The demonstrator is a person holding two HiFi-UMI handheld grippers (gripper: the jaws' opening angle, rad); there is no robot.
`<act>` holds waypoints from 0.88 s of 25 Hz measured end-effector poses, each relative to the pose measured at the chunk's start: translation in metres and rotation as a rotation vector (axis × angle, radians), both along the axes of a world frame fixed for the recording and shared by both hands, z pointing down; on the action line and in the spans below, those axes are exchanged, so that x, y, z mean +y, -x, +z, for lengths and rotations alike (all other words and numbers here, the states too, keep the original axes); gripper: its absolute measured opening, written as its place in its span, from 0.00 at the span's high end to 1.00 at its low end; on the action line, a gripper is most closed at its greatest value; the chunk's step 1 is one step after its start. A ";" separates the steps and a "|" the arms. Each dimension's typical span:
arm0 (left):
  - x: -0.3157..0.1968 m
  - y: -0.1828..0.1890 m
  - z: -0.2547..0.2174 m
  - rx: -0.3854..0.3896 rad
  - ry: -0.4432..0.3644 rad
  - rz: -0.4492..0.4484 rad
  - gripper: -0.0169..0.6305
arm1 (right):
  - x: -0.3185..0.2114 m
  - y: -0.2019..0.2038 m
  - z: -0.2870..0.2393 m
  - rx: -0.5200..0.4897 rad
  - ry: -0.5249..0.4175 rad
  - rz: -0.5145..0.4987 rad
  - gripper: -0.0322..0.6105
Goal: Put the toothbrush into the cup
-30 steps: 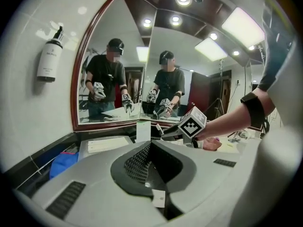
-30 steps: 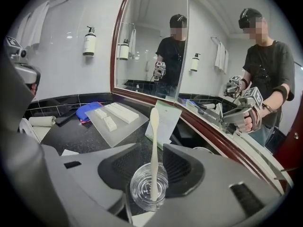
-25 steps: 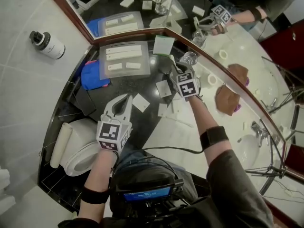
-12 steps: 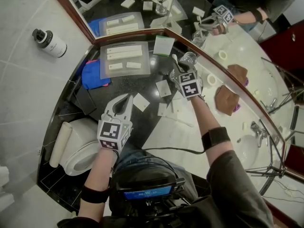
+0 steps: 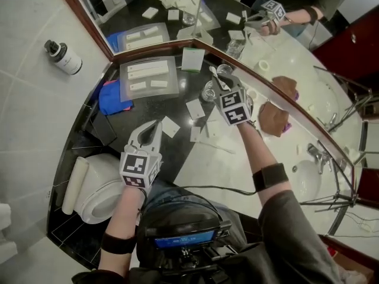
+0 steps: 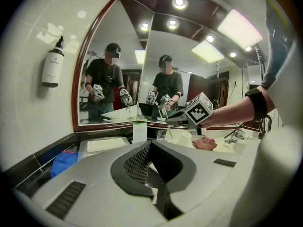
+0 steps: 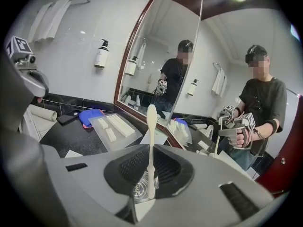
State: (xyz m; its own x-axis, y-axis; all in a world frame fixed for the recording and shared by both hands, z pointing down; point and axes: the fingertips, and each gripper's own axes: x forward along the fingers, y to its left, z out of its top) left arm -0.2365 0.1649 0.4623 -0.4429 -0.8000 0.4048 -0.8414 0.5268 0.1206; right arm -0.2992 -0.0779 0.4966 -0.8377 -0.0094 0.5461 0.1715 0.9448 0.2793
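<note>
A white toothbrush point(image 7: 151, 126) stands upright between the pads of my right gripper point(image 7: 150, 168), which is shut on its handle, having closed a little further. In the head view this gripper point(image 5: 222, 86) hovers over the dark counter near the mirror corner, with the toothbrush point(image 5: 214, 74) poking up from it. A clear glass cup point(image 5: 208, 91) stands just below and left of the jaws; in the right gripper view the cup point(image 7: 140, 189) shows right under the brush's lower end. My left gripper point(image 5: 156, 124) is shut and empty over the counter's near edge, and it point(image 6: 150, 150) looks towards the right gripper.
A clear tray point(image 5: 151, 76) with wrapped items lies at the back left, a blue cloth point(image 5: 113, 96) beside it. White cards point(image 5: 194, 108) are scattered on the counter. A second glass point(image 5: 225, 70), a brown cloth point(image 5: 272, 118), a toilet point(image 5: 98, 188) and a faucet point(image 5: 314, 152) are also here.
My right gripper has risen with the toothbrush, and the glass cup now shows beside and under it. The left gripper has shifted only slightly.
</note>
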 end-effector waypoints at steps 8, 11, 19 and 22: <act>-0.006 -0.026 -0.006 -0.016 -0.011 0.042 0.97 | 0.003 -0.085 -0.032 0.000 -0.024 0.013 0.88; -0.007 -0.036 -0.006 -0.013 -0.009 0.064 0.97 | 0.010 -0.123 -0.023 0.035 -0.021 0.027 0.88; -0.010 -0.064 0.005 0.006 0.017 0.129 0.97 | 0.055 -0.221 0.049 0.196 0.006 -0.002 0.88; -0.009 -0.074 0.013 0.017 0.032 0.153 0.97 | 0.076 -0.251 0.081 0.271 -0.009 -0.032 0.88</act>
